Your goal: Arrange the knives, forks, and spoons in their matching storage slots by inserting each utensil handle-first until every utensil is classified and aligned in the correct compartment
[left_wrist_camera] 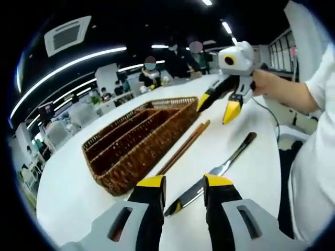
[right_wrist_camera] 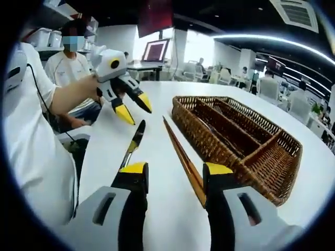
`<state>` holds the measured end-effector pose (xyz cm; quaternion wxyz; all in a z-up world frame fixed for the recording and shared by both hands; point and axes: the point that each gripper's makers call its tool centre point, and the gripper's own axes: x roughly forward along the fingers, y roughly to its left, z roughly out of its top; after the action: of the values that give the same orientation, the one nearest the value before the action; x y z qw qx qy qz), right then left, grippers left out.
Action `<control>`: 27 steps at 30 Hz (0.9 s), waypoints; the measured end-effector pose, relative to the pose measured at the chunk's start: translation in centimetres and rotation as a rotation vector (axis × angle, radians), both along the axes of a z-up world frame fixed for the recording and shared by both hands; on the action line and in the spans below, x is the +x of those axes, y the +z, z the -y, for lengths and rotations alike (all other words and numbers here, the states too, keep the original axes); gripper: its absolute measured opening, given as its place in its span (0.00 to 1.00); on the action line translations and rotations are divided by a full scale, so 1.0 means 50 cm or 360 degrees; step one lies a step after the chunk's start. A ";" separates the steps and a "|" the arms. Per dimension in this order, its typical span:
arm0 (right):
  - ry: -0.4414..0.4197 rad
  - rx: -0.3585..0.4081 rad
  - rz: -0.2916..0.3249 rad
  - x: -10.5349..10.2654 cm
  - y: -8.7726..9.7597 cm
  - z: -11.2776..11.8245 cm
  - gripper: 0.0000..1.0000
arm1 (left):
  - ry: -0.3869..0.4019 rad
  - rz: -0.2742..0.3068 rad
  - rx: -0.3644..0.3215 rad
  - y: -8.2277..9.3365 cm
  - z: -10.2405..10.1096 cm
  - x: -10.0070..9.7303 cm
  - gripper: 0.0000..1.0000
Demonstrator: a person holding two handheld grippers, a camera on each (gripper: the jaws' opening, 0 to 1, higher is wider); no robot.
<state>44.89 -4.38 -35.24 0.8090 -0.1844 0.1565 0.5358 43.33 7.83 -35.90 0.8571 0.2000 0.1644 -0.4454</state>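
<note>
A brown wicker basket [left_wrist_camera: 137, 166] [right_wrist_camera: 230, 152] with long divided slots stands on the white table. Beside it lies a pair of brown chopsticks [left_wrist_camera: 184, 147] [right_wrist_camera: 182, 152], and next to those a knife [left_wrist_camera: 222, 166] [right_wrist_camera: 134, 140] with a dark handle. My left gripper [left_wrist_camera: 184, 182] [right_wrist_camera: 132, 107] is open, hovering above the knife's blade end. My right gripper [right_wrist_camera: 175, 169] [left_wrist_camera: 219, 106] is open too, held by a hand above the far ends of the chopsticks and the knife. Neither holds anything.
The person's white-sleeved arm and body [left_wrist_camera: 314, 157] [right_wrist_camera: 31, 141] stand along the table's edge beside the knife. Bare table [left_wrist_camera: 78, 193] [right_wrist_camera: 157, 94] surrounds the basket. Other tables, chairs and seated people fill the background.
</note>
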 end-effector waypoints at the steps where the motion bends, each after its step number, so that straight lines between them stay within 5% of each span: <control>1: 0.0004 -0.0003 -0.0001 -0.003 -0.002 -0.002 0.43 | -0.0011 -0.0007 0.0005 -0.004 0.002 -0.004 0.27; 27: 0.0131 -0.0032 -0.0038 -0.083 -0.018 -0.062 0.44 | -0.0104 -0.0118 0.0133 -0.038 -0.006 -0.018 0.27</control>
<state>40.75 -1.30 -36.15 0.7824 -0.1924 0.1638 0.5693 42.42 8.14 -37.79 0.8263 0.2242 0.2080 -0.4729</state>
